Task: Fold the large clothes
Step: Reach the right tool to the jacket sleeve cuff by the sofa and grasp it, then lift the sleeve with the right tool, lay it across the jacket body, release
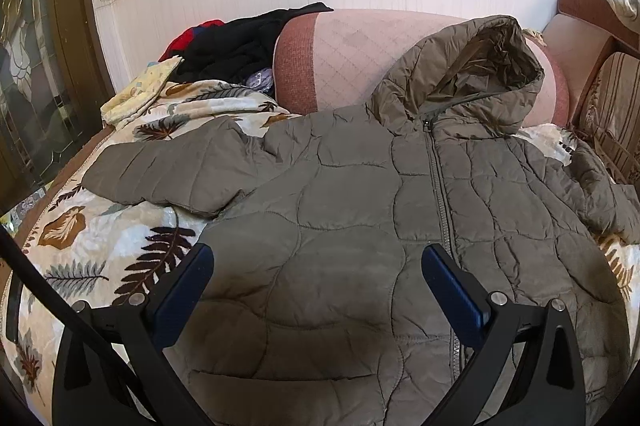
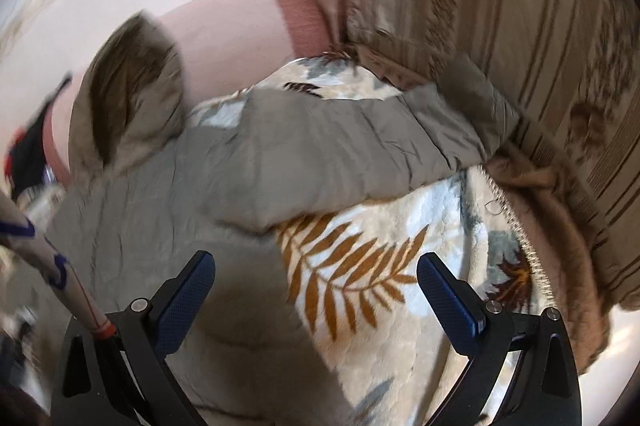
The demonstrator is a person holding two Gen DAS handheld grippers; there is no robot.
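Left wrist view: olive quilted hooded jacket (image 1: 360,209), zipped, face up, spread flat on the leaf-print blanket (image 1: 100,250); hood at 1 o'clock against the pink sofa back (image 1: 352,57), one sleeve out toward 9 o'clock. My left gripper (image 1: 318,266) hovers above the hem, jaws wide, empty. My right gripper (image 2: 316,274), wide and empty, hovers near the other sleeve (image 2: 460,121). Judgement: no fold made; everything remains.

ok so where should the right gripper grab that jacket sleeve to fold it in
Probably at the cuff end of the sleeve, where it runs out toward the striped cushion. It lies flat on the leaf blanket with a free lower edge, so bring the right gripper, jaws open, in from that blanket side and pinch the edge. The view is blurred, so the exact cuff is uncertain.
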